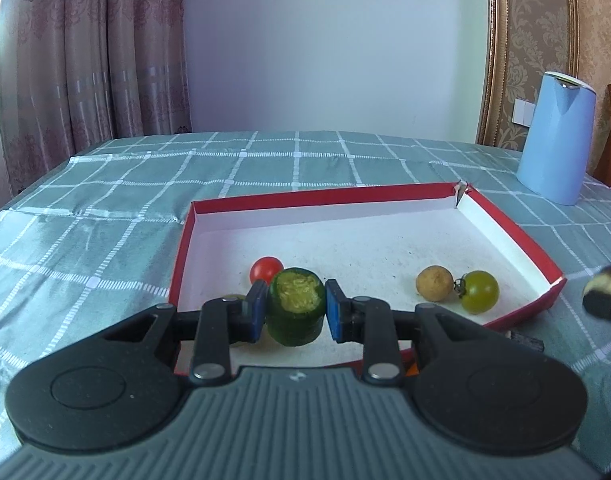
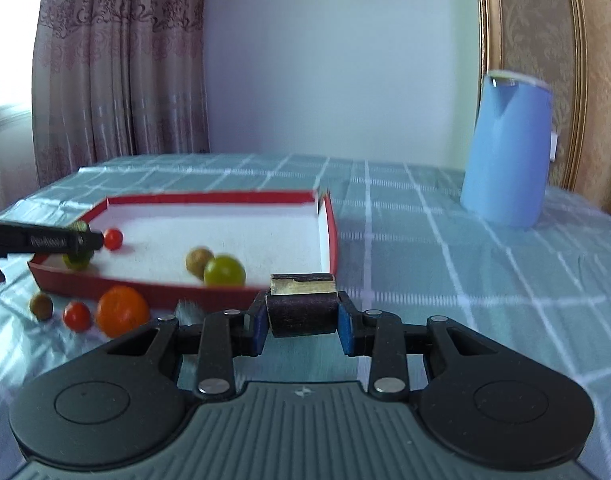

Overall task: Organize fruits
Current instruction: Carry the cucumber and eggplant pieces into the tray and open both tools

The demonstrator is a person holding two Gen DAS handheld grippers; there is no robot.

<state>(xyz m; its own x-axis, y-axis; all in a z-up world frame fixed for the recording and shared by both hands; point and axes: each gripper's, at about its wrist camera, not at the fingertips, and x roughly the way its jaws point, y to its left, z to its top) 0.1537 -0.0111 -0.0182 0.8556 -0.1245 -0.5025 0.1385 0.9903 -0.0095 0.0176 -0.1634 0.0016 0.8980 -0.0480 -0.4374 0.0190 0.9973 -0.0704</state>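
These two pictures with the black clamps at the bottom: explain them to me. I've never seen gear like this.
Each black clamp is a handheld two-finger gripper with a camera looking along its fingers; a person holds one in each hand.

Left camera: the left gripper is shut on a green cut piece over the red tray. Inside the tray lie a red tomato, a brown fruit and a green tomato.

Right camera: the right gripper is shut on a dark chunk. An orange waits outside the tray on the checked tablecloth, near a blue jug.
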